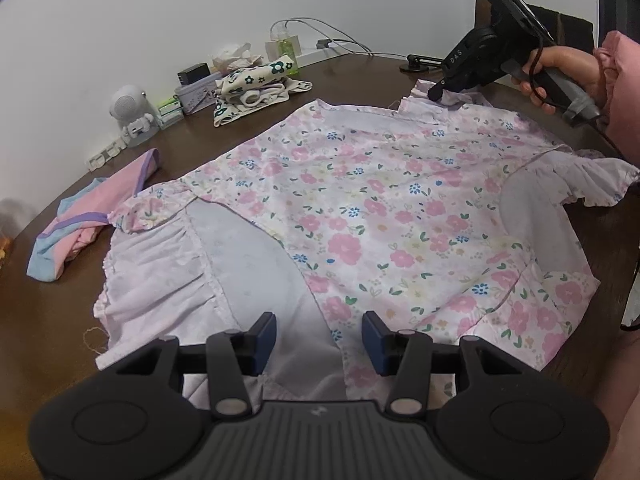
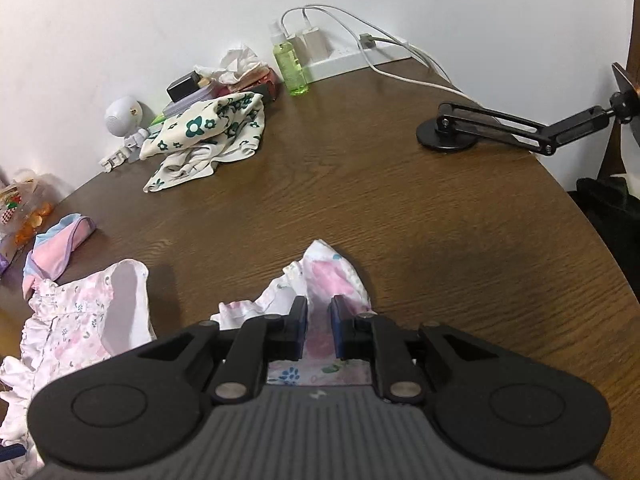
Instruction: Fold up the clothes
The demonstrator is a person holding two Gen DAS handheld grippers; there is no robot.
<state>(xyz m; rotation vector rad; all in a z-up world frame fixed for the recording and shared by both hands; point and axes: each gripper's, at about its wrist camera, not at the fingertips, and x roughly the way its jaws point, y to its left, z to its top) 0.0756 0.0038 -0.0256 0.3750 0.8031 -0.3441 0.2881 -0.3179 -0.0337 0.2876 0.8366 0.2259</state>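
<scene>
A pink floral garment (image 1: 380,208) with ruffled sleeves lies spread flat on the brown table (image 1: 360,76). My left gripper (image 1: 319,336) hovers open over its near edge, with cloth below the fingers and nothing pinched. At the far right corner a hand (image 1: 552,68) holds my right gripper (image 1: 436,92), its tip down on the ruffled edge. In the right wrist view, my right gripper (image 2: 320,320) stands nearly closed with a bunched corner of the floral garment (image 2: 332,272) between its pads, peaking up beyond the fingertips.
A pink and blue garment (image 1: 80,224) lies at the left. A green-flowered cloth pile (image 2: 208,132), boxes, a white toy robot (image 2: 124,128) and a green bottle (image 2: 290,64) line the wall. A black jointed stand (image 2: 480,124) sits far right on bare wood (image 2: 400,184).
</scene>
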